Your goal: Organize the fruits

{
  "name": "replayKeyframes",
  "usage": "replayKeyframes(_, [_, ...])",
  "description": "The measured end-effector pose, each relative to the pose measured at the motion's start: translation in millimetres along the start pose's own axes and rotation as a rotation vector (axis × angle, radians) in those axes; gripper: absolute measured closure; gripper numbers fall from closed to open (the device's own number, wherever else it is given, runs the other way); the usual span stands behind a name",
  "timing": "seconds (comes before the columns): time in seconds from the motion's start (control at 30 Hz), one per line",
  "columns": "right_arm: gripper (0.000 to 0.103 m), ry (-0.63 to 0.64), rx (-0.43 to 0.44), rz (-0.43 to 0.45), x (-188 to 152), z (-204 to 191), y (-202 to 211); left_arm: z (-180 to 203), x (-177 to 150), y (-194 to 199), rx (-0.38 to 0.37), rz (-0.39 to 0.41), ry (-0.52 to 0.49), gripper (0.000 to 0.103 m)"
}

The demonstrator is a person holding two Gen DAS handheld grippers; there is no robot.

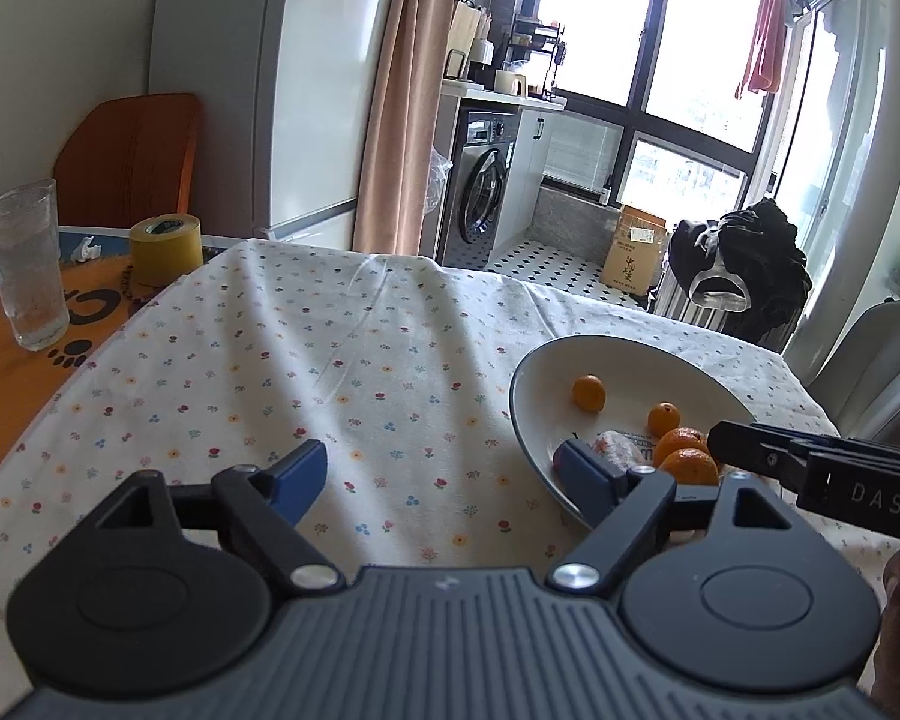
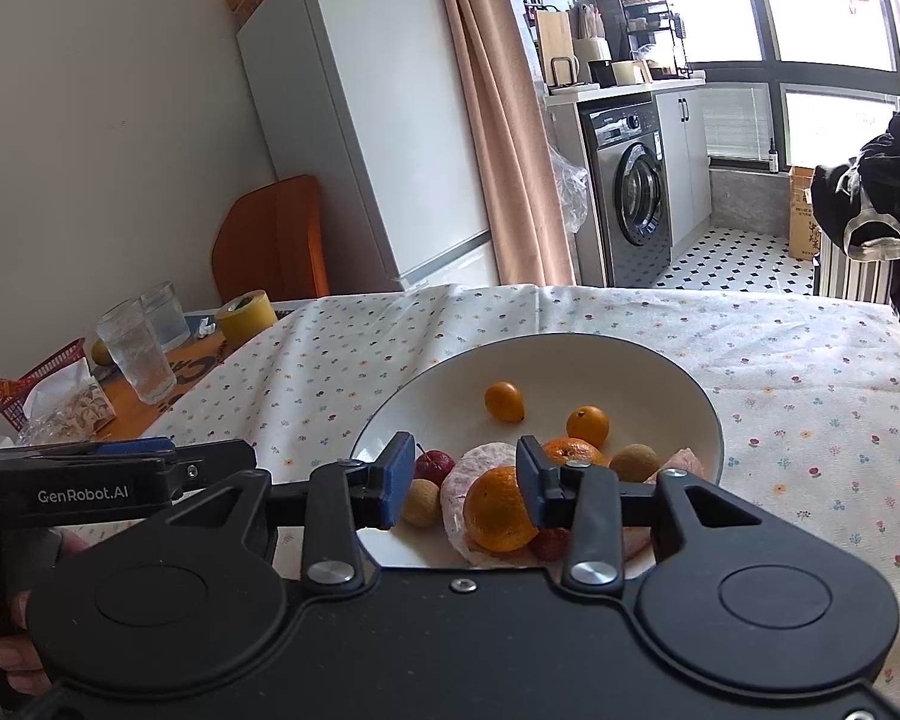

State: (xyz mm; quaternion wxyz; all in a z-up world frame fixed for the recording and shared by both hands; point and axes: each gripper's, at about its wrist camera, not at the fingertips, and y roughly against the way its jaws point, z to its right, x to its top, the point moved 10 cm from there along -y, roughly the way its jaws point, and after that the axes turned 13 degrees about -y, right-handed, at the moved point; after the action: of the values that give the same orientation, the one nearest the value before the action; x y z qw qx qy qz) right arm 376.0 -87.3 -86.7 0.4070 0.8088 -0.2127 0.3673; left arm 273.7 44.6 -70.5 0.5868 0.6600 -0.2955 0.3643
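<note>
A white bowl (image 2: 570,354) sits on the flowered tablecloth and holds the fruit. Inside are two small kumquats (image 2: 504,401), two oranges (image 2: 498,507), pale longans (image 2: 633,462), a small red fruit (image 2: 435,463) and a pink net-wrapped fruit (image 2: 480,462). My right gripper (image 2: 465,480) hovers open over the bowl's near side. The nearer orange lies below its gap, close to the right finger, and nothing is held. My left gripper (image 1: 444,471) is open over bare cloth left of the bowl (image 1: 600,360), its right finger above the rim. The right gripper (image 1: 726,438) reaches in from the right.
On the left of the table stand drinking glasses (image 2: 135,354), a yellow tape roll (image 1: 165,249) and a red basket with packets (image 2: 42,384). An orange chair (image 1: 129,156) is behind them, a grey chair (image 1: 870,360) at the right. The cloth (image 1: 330,360) beyond the left gripper is bare.
</note>
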Motion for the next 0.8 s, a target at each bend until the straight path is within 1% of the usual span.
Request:
replayKeyframes(0.17, [0.052, 0.011, -0.007, 0.005, -7, -7, 13, -5, -7, 14, -0.013, -0.004, 0.002, 0.013])
replayKeyframes(0.23, [0.051, 0.013, -0.011, 0.006, -9, -9, 18, -4, -9, 18, -0.030, -0.007, 0.001, 0.012])
replayKeyframes(0.4, [0.044, 0.018, -0.020, 0.015, -14, -15, 32, -6, -9, 33, -0.048, 0.012, 0.002, 0.006])
replayKeyframes(0.5, [0.040, 0.018, -0.021, 0.019, -15, -18, 40, -7, -10, 41, -0.061, 0.018, 0.009, 0.006])
replayKeyframes(0.67, [0.026, 0.030, -0.021, 0.034, -15, -26, 53, -8, -9, 57, -0.075, 0.035, 0.000, 0.005])
replayKeyframes(0.8, [0.019, 0.029, -0.019, 0.044, -17, -33, 64, -11, -10, 70, -0.085, 0.046, 0.003, 0.001])
